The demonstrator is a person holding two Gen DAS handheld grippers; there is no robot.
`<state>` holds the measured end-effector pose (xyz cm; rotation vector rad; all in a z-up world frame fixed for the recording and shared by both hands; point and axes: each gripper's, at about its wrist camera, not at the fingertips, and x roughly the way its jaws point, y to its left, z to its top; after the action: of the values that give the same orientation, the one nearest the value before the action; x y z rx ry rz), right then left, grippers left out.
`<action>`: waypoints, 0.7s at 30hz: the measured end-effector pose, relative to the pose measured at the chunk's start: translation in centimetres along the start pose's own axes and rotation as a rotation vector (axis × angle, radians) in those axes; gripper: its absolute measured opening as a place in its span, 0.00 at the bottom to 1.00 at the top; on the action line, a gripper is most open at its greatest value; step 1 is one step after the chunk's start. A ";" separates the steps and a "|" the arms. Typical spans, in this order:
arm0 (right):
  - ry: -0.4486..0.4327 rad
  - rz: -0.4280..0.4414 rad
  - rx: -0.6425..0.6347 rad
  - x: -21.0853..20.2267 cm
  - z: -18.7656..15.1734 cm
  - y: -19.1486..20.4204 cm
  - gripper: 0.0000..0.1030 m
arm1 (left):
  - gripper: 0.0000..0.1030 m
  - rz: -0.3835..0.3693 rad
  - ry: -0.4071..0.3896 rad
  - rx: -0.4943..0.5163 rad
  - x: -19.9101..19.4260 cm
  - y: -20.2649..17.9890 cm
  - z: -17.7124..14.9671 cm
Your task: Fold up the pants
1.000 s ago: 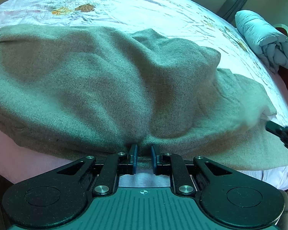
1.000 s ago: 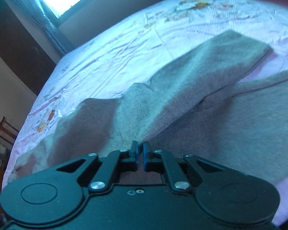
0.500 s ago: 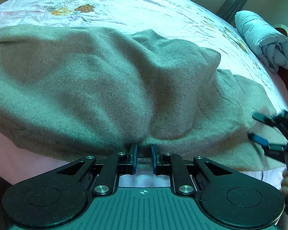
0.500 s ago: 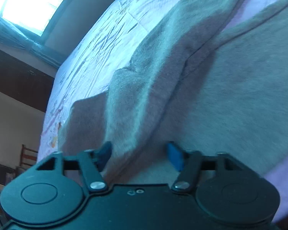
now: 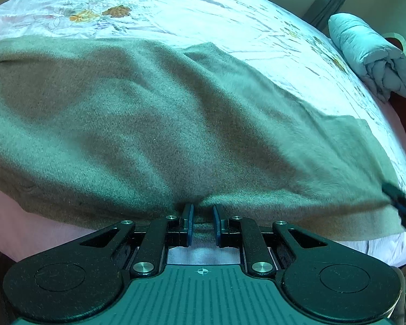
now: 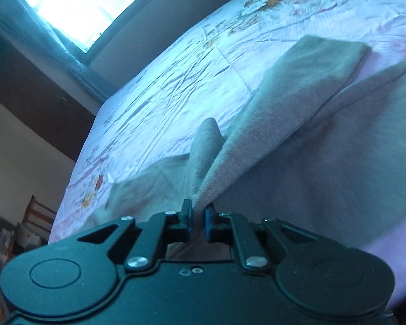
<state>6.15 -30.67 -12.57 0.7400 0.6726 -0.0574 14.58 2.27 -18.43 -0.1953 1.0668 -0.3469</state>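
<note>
Bedroom, floral bedsheet (image 5: 230,16) under window (image 6: 75,2); grey-brown pants (image 5: 154,124) spread across the near side.

I note fuzzy, fleece-like cloth lying in broad soft ridges, one leg end (image 6: 324,62) flat on the sheet. My left gripper (image 5: 202,223) has its jaws nearly closed, pinching the near hem. My right gripper (image 6: 198,223) is likewise clamped on a lifted, taut fold of the pants. A rolled blue quilt (image 5: 370,57) sits far right.
</note>
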 end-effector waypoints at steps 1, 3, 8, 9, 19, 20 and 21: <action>-0.001 -0.010 0.000 -0.5 -0.7 -0.1 0.00 | 0.15 -0.001 0.001 0.003 -0.1 0.0 0.0; 0.011 -0.027 0.007 -1.1 -1.9 -0.5 0.00 | 0.15 -0.001 0.005 0.010 -0.2 0.0 0.0; 0.060 -0.109 -0.013 0.4 -3.5 -2.4 0.00 | 0.15 -0.008 0.014 0.034 -1.1 0.2 0.0; 0.069 -0.125 -0.017 1.2 -3.4 -2.7 0.00 | 0.15 -0.006 0.013 0.033 -1.3 0.2 0.1; 0.070 -0.133 -0.048 2.0 -2.8 -2.3 0.13 | 0.15 -0.058 -0.021 0.074 -2.2 -2.5 1.1; 0.076 -0.108 -0.018 2.0 -2.6 -2.5 0.18 | 0.15 -0.068 -0.017 0.068 -1.7 -2.9 1.2; 0.079 -0.088 0.009 1.9 -2.5 -2.7 0.24 | 0.15 -0.075 -0.006 0.072 -1.0 -3.4 1.2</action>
<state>5.53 -30.74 -16.65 0.7243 0.7806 -0.1123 14.59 -0.52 -15.93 -0.1725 1.0413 -0.4517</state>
